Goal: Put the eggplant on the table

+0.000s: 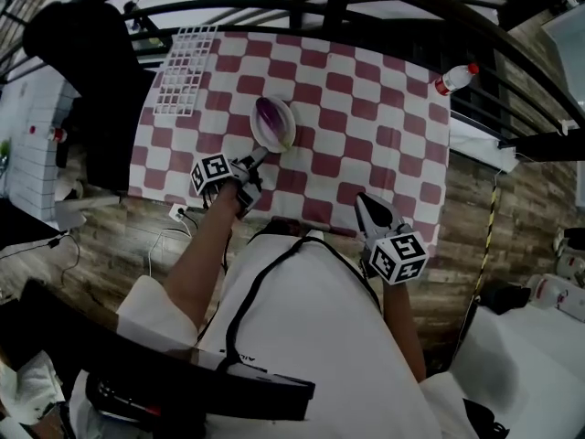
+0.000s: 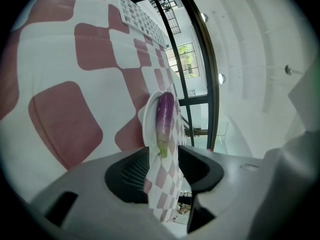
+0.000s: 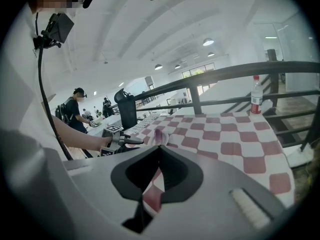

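Eggplant (image 1: 271, 117) lay in a white plate (image 1: 286, 128) on the table (image 1: 393, 144), toward its near-left part, on the red-and-white checked cloth (image 1: 320, 71). It was purple, with its green stem end pointing at the left gripper (image 1: 259, 156).

The left gripper sat just short of the plate's near rim, with its tips aimed at the eggplant. Its jaws stood apart with nothing gripped; in the left gripper view only cloth and the stem end showed through the gap, and the pads were touching neither.

The right gripper (image 1: 364, 199) was at the near edge of the table, well apart from the plate. Its jaw tips met and it held nothing.

A white grid rack (image 1: 186, 69) lay at the far-left corner of the cloth. A clear bottle (image 3: 256, 95) with a red cap stood upright at the far-right corner, close to the dark railing (image 3: 240, 71).

Person's bare left forearm (image 1: 203, 245) reached to the left gripper.
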Demonstrator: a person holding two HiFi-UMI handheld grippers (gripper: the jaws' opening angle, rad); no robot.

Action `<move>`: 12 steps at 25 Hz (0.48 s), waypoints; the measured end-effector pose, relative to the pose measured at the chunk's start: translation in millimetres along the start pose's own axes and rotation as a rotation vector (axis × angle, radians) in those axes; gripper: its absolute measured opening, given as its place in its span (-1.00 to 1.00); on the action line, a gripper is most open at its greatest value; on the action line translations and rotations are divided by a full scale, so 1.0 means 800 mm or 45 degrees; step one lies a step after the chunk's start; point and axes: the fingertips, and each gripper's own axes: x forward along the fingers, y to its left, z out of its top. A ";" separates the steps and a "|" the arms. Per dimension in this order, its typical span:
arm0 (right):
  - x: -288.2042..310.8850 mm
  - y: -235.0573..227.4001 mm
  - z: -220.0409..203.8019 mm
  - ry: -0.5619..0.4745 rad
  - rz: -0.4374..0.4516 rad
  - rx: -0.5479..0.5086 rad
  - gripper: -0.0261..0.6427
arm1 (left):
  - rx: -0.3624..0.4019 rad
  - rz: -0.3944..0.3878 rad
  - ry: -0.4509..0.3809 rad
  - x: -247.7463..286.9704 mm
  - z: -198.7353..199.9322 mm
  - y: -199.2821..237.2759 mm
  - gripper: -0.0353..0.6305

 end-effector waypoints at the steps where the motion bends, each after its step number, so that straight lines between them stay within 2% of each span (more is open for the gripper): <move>1: -0.004 -0.001 -0.002 -0.001 0.005 -0.002 -0.90 | 0.009 -0.003 -0.004 0.000 -0.003 -0.003 -0.36; 9: -0.040 -0.011 -0.018 -0.025 0.039 -0.020 -0.90 | 0.096 0.000 -0.036 -0.014 -0.038 -0.022 -0.53; 12: -0.057 -0.015 -0.025 -0.039 0.051 -0.022 -0.90 | 0.121 0.000 -0.044 -0.023 -0.060 -0.028 -0.66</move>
